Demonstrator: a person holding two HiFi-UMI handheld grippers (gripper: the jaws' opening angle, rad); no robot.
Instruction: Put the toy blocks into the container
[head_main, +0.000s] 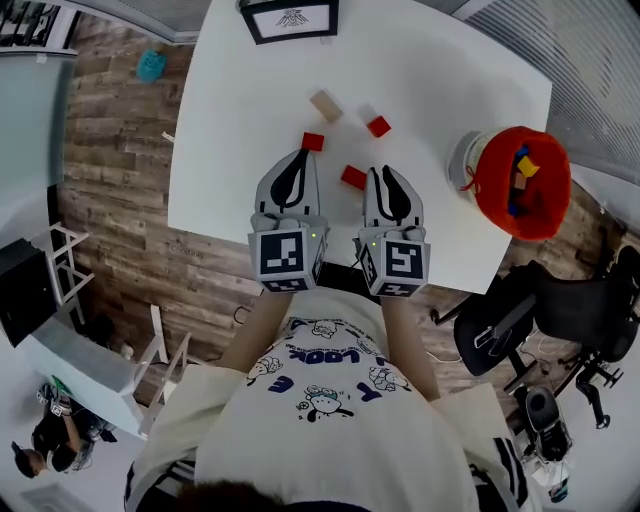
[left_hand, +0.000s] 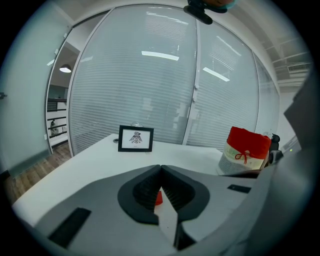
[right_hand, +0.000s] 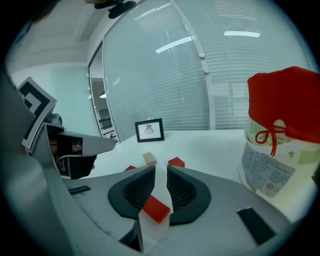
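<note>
My left gripper (left_hand: 160, 168) has its jaws pressed together, my right gripper (right_hand: 161, 169) slightly spread, empty. Some blocks (head_main: 521, 170) sit in the red container (head_main: 548, 216); four remain on the counter (head_main: 430, 70).

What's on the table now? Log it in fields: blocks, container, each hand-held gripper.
loose blocks: three red blocks and one tan block on the white table
container: red-lined, at the table's right edge, coloured blocks inside
left hand-held gripper: jaws together, empty
right hand-held gripper: jaws narrowly apart, gripping nothing; a red block shows through the gap
picture frame: far edge
</note>
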